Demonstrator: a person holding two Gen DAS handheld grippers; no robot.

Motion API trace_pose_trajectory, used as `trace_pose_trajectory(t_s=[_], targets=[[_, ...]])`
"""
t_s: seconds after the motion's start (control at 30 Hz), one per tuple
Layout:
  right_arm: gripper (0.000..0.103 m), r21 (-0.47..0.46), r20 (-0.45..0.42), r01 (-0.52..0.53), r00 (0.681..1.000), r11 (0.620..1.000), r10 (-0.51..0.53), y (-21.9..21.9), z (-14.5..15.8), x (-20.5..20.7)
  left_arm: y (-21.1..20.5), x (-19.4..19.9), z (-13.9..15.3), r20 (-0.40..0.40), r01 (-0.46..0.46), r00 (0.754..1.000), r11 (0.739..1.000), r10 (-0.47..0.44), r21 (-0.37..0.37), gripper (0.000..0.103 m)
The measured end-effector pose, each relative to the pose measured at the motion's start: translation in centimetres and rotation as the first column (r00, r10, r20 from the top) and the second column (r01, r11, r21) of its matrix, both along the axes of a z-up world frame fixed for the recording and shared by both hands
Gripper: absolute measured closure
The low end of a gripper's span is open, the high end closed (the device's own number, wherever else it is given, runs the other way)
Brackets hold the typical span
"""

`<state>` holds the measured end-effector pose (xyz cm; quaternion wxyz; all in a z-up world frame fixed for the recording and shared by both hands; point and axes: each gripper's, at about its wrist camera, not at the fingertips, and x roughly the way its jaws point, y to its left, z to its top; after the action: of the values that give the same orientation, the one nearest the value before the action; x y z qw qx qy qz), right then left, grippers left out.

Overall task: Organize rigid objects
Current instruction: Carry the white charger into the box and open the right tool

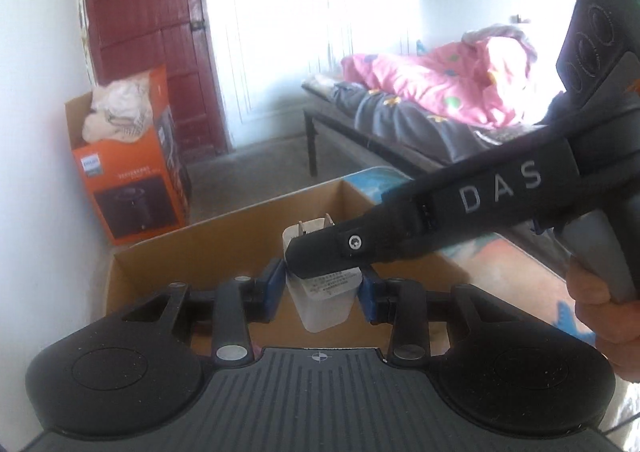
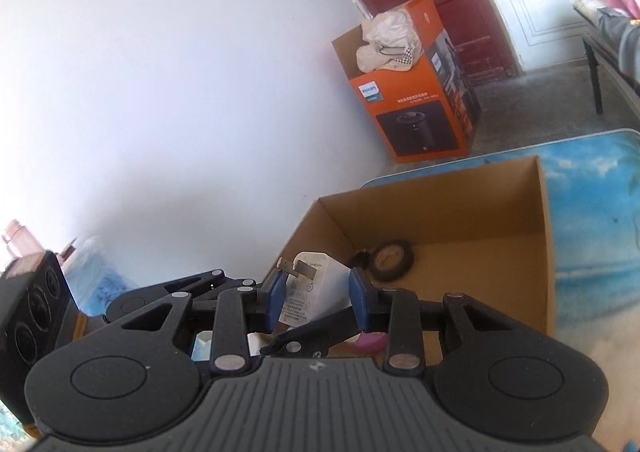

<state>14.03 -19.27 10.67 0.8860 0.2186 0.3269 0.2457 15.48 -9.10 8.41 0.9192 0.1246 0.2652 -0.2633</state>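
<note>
**Ana:** Blue pads (image 1: 270, 284) of the left gripper (image 1: 320, 286) sit right up front, pressed on both sides of a white charger (image 1: 326, 298), prongs up. The right gripper (image 2: 318, 288) has clamped the same charger too, crossing in from the right with a hand (image 1: 604, 328) on its handle.

**Ben:** So both tools grip one plug, held in the air above the near edge of the cardboard box (image 2: 544, 252). I'd call this the carry-to-box step.

**Ana:** Agreed. Next, one gripper probably has to let go so the other can lower it in.

**Ben:** Watch that black tape roll (image 2: 394, 260) already on the box floor, and something pink (image 2: 372, 342) near the front wall.

**Ana:** Plenty of bare floor beside them. Beyond sits the blue-printed table (image 2: 592, 211), an orange carton (image 1: 132, 179) by the red door (image 1: 148, 31), and a bed (image 1: 420, 107) opposite.
</note>
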Motion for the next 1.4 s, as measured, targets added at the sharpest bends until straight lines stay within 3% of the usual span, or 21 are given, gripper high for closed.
trace_pose_trajectory(t_s=[0.2, 0.4, 0.63, 0.87, 1.0, 1.13, 1.33, 1.4], targets=[[0.065, -0.023, -0.124, -0.016, 0.992, 1.0, 0.013, 0.1, -2.4, 8.4, 0.4, 7.7, -2.5, -0.193, -0.058, 0.979, 0.998, 0.06, 0.018, 0.065], [0.065, -0.074, -0.235, -0.045, 0.972, 0.996, 0.027, 0.7, -6.3, 14.5, 0.8, 11.9, -5.0, -0.375, -0.143, 0.915, 0.989, 0.146, 0.036, 0.066], [0.065, -0.073, -0.324, -0.071, 0.945, 0.995, 0.044, 0.7, -9.2, 18.6, 0.8, 15.6, -6.5, -0.445, -0.192, 0.872, 0.979, 0.204, 0.073, 0.066], [0.065, -0.073, -0.371, -0.071, 0.928, 0.995, 0.039, 1.0, -10.9, 20.7, 0.6, 18.3, -7.8, -0.475, -0.208, 0.849, 0.973, 0.23, 0.1, 0.063], [0.065, -0.07, -0.386, -0.056, 0.922, 0.996, 0.024, 0.8, -11.2, 21.1, 0.4, 18.1, -7.8, -0.477, -0.193, 0.851, 0.976, 0.219, 0.103, 0.057], [0.064, -0.051, -0.362, -0.047, 0.932, 0.998, 0.026, 0.3, -10.3, 20.4, -0.1, 17.2, -6.7, -0.446, -0.175, 0.871, 0.978, 0.206, 0.109, 0.036], [0.064, -0.008, -0.245, -0.01, 0.97, 1.0, 0.007, -1.8, -5.9, 16.7, -0.3, 14.1, -3.2, -0.368, -0.139, 0.916, 0.986, 0.162, 0.088, 0.019], [0.059, 0.027, -0.198, 0.001, 0.98, 1.0, 0.005, -3.0, -4.1, 14.4, 0.0, 12.6, -1.8, -0.341, -0.115, 0.931, 0.991, 0.134, 0.074, 0.013]])
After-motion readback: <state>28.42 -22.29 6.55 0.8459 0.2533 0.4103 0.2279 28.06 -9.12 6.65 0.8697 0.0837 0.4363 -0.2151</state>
